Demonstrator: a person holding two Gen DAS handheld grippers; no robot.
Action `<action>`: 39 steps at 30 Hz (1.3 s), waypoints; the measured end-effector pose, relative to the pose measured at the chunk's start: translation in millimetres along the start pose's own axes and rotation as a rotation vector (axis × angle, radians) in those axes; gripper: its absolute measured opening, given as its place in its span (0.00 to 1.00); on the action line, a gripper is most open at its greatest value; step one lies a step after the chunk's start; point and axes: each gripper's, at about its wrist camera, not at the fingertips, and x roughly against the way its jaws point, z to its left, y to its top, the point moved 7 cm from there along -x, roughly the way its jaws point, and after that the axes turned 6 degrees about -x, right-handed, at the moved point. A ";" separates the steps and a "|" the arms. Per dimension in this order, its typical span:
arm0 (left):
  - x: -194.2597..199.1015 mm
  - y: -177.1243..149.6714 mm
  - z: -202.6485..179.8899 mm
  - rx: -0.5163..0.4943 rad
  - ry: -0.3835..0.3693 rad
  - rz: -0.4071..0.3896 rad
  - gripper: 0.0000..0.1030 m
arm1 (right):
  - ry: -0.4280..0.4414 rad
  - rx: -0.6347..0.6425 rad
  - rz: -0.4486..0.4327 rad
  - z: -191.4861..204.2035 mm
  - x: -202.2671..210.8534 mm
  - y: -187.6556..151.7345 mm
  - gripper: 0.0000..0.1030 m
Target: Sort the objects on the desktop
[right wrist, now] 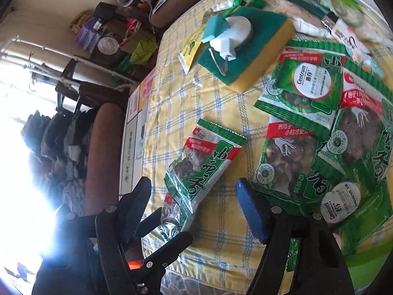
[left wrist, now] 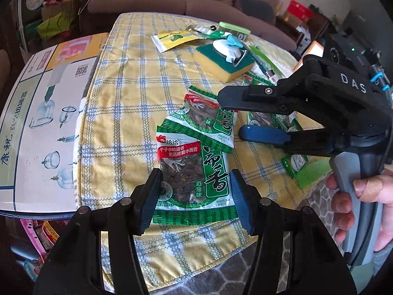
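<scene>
Green seed snack packets lie on the yellow checked cloth (left wrist: 127, 103). In the left wrist view my left gripper (left wrist: 194, 194) is open, its jaws on either side of the near packet (left wrist: 191, 174), which rests on the cloth. A second packet (left wrist: 208, 115) lies just behind it. My right gripper (left wrist: 231, 115) hovers open over that second packet. In the right wrist view my right gripper (right wrist: 194, 209) is open around that packet (right wrist: 203, 164). Several more packets (right wrist: 307, 127) are piled to the right, with two round Centrum lids (right wrist: 312, 83) on them.
A yellow-green sponge (left wrist: 226, 61) carries a white suction hook (left wrist: 228, 48) at the back. A yellow sachet (left wrist: 174, 39) and a green tin (left wrist: 233, 29) lie behind. A printed cardboard box (left wrist: 49, 113) stands left of the table. A sofa (left wrist: 172, 0) is beyond.
</scene>
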 end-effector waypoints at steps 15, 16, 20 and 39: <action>1.7 -0.8 1.9 0.006 -0.029 0.001 0.49 | 0.150 -0.124 -0.046 -11.7 -11.0 9.4 0.07; 3.7 -0.6 0.3 0.009 -0.039 -0.004 0.47 | 0.163 -0.116 -0.047 -10.6 -8.1 9.4 0.07; 21.8 4.5 -9.7 0.001 -0.066 -0.049 0.47 | 0.223 -0.091 -0.069 -3.0 15.5 12.5 0.07; 69.8 157.9 -280.3 -0.289 -0.238 -0.180 0.37 | 0.135 0.089 -0.369 -26.7 342.3 64.6 0.07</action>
